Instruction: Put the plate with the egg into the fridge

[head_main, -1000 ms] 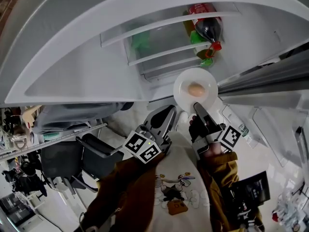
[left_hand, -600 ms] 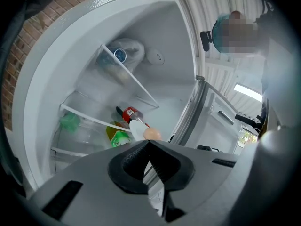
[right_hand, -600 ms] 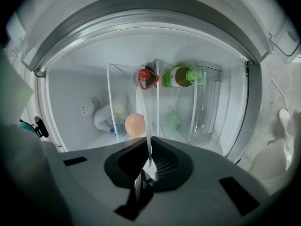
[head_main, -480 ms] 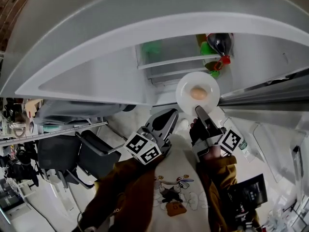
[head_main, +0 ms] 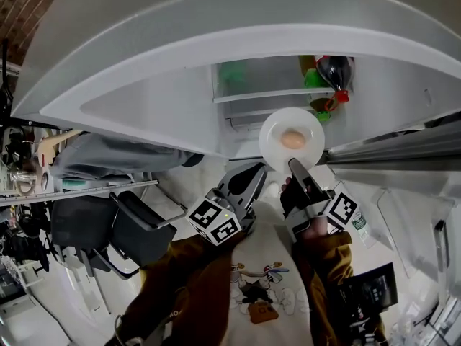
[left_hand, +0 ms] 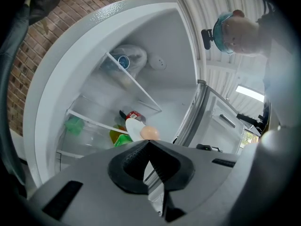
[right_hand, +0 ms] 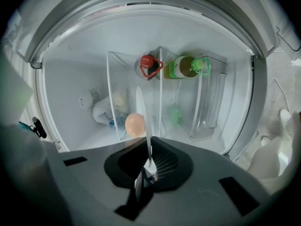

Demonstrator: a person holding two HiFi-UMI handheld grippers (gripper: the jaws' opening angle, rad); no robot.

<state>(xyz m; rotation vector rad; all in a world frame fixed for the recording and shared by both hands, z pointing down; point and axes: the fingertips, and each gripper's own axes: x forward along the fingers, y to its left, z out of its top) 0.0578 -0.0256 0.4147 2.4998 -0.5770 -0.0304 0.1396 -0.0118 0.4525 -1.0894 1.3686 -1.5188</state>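
Gripping the plate (head_main: 274,130) by its 6 o'clock rim in the right gripper (head_main: 292,163) jaws, egg (head_main: 292,139) at centre, before the open fridge (head_main: 252,110), bottle (head_main: 335,71) at 1 o'clock. At 8 o'clock, left gripper (head_main: 256,170), jaws closed, empty.

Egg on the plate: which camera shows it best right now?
Head view: it looks down on the whole egg, centred on the white plate. The right gripper view sees the plate edge-on, with the egg beside it. In the left gripper view the egg's bottom is cut off.
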